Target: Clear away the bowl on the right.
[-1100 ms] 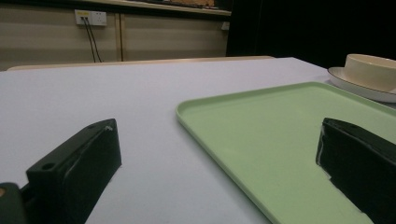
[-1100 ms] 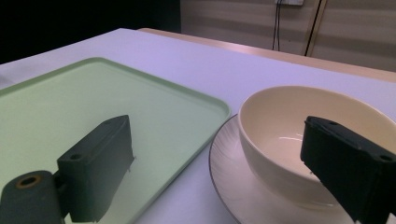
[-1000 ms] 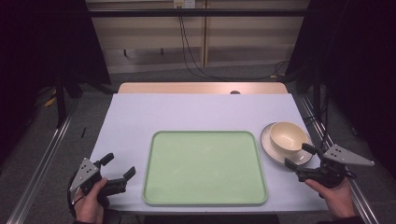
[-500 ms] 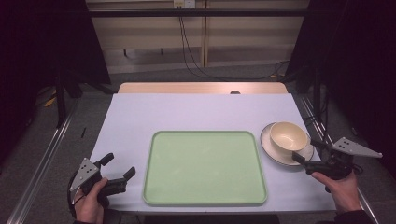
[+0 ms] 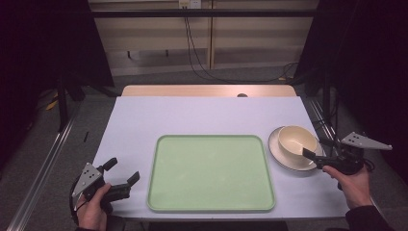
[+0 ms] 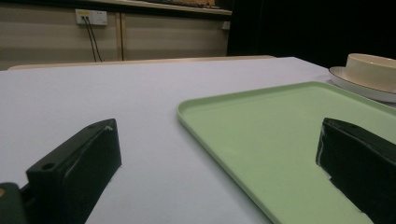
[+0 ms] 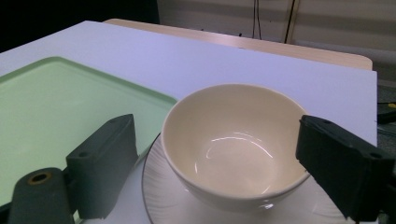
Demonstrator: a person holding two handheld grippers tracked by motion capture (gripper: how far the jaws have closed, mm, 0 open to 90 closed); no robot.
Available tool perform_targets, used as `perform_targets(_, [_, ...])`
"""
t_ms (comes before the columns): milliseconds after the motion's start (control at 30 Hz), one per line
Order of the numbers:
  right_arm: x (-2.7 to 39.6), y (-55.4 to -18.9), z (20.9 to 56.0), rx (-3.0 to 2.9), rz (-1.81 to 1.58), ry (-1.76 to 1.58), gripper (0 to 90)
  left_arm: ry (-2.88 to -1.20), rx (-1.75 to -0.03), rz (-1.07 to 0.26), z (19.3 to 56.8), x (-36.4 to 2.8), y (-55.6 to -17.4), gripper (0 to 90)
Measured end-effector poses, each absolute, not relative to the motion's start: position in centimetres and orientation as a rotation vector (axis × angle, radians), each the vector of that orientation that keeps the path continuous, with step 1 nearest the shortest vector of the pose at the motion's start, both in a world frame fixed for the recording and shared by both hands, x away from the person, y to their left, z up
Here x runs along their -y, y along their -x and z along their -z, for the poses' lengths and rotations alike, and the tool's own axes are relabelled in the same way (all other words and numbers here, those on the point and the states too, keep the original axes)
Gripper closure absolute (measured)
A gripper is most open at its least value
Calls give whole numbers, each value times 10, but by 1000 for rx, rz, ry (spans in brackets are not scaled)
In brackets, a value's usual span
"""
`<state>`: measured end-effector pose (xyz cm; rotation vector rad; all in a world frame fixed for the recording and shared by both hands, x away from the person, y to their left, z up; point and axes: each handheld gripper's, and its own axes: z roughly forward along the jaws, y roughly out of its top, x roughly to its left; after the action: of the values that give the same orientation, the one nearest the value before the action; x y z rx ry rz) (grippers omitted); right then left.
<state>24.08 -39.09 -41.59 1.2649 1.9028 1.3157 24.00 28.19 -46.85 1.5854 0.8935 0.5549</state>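
Observation:
A cream bowl (image 5: pixel 297 139) (image 7: pixel 233 140) stands on a white plate (image 5: pixel 284 161) (image 7: pixel 163 196) at the right of the table. My right gripper (image 5: pixel 315 147) (image 7: pixel 215 144) is at the plate's right edge, pointing left at the bowl. It is open, and its jaws have just been closing a little. The bowl sits ahead between them, untouched by the pads. A pale green tray (image 5: pixel 211 173) (image 6: pixel 280 140) lies empty in the middle. My left gripper (image 5: pixel 123 171) (image 6: pixel 217 144) rests open at the tray's front left corner, holding nothing.
The white tabletop (image 5: pixel 202 115) has a wooden strip along its far edge. Black cables hang down the wall behind. Dark floor and metal rails run along both sides of the table. The bowl (image 6: pixel 373 65) and plate (image 6: pixel 359 88) show at far right in the left gripper view.
My right gripper has shifted rightward and slightly farther back, from the plate's front right to its right side. The left gripper has stayed still.

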Motion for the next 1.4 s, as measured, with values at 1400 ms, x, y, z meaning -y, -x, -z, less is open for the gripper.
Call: perform_targets(1400, [418,-321,429,-2127,-951,-1543,380,-1585,-893,-550,469,-281,-241,1])
